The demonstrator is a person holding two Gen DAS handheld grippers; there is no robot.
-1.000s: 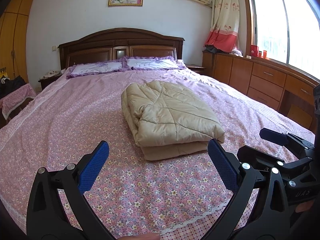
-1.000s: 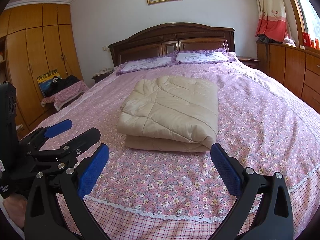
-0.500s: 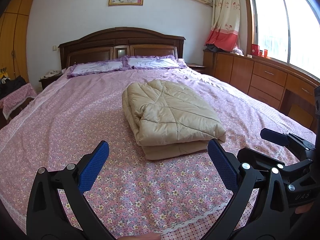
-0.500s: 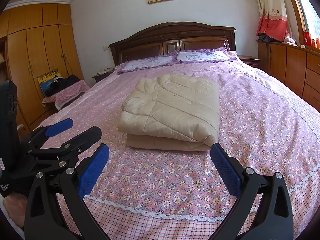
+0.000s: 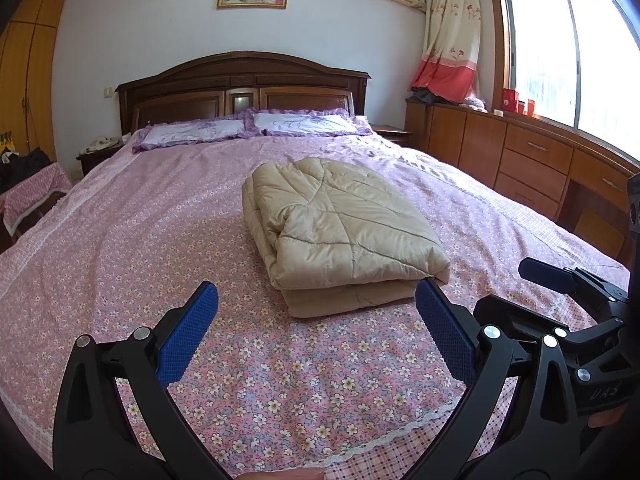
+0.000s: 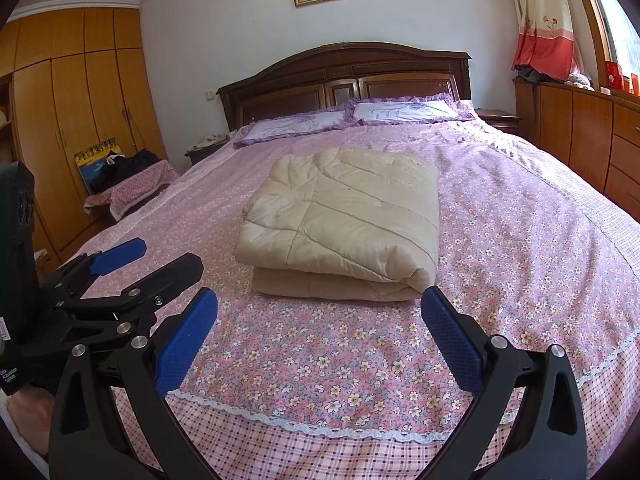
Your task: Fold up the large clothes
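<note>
Jaws, left gripper [image 5: 316, 328]: spread wide, nothing between the blue pads [image 5: 188, 334]; they hang above the floral bedspread [image 5: 120, 240] near the foot of the bed.
Jaws, right gripper [image 6: 320, 334]: likewise spread wide and empty, blue pads [image 6: 450, 344] apart over the bedspread's lace-trimmed edge.
Folded garment: beige quilted padded piece [image 5: 340, 224], folded into a thick rectangular stack, lies flat on the bedspread straight ahead of both pairs of jaws, its near edge just beyond the fingertips, touching neither gripper.
Garment from the right wrist: same beige stack [image 6: 344, 216], layers visible at its near edge, centred between the two pads and farther along the bed.
Grippers to each other: side by side; the right one shows at the right edge of the left wrist view [image 5: 560, 304], the left one at the left edge of the right wrist view [image 6: 120, 280].
Beyond the garment: two purple-trimmed pillows [image 5: 248, 128] against a dark wooden headboard [image 5: 240, 88].
Right of the jaws: wooden drawer units [image 5: 532, 160] under a window [image 5: 560, 40] with a curtain [image 5: 448, 28].
Left of the jaws: tall wooden wardrobe [image 6: 68, 112].
</note>
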